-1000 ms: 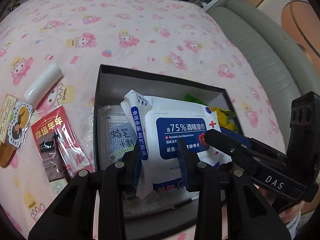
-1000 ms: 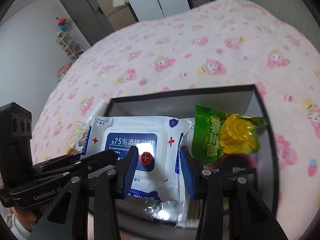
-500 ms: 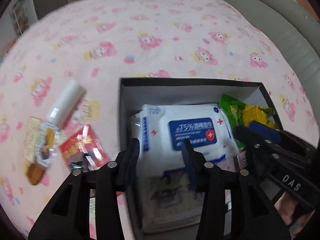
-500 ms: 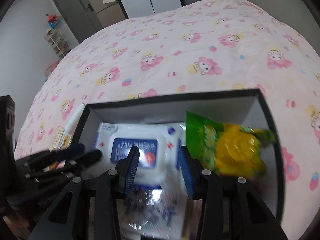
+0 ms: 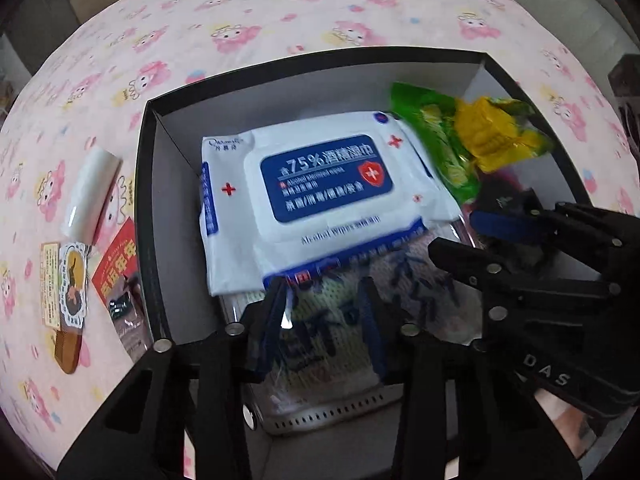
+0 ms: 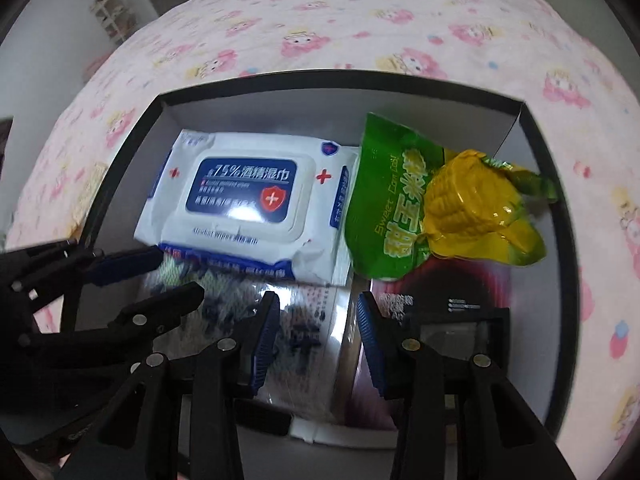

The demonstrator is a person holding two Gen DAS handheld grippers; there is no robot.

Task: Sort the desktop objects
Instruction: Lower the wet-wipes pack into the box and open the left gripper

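Observation:
A white and blue pack of alcohol wipes [image 5: 320, 204] lies flat inside the dark-rimmed box [image 5: 144, 184], on top of a printed white packet [image 5: 328, 340]. A green and yellow sweet-corn bag [image 5: 468, 144] lies to its right. In the right wrist view the wipes [image 6: 248, 204] and corn bag [image 6: 432, 208] show the same way. My left gripper [image 5: 324, 320] is open and empty above the box's near side. My right gripper [image 6: 316, 336] is open and empty beside it; it also shows in the left wrist view [image 5: 480, 236].
Left of the box on the pink cartoon-print cloth [image 5: 280, 8] lie a white tube [image 5: 90, 192], a red packet [image 5: 118, 268] and a sticker card over a brown comb [image 5: 66, 296]. A dark red item [image 6: 460, 284] lies in the box's right part.
Both grippers let go of the wipes pack, which now lies flat in the box. Both grippers have pulled back towards the box's near side.

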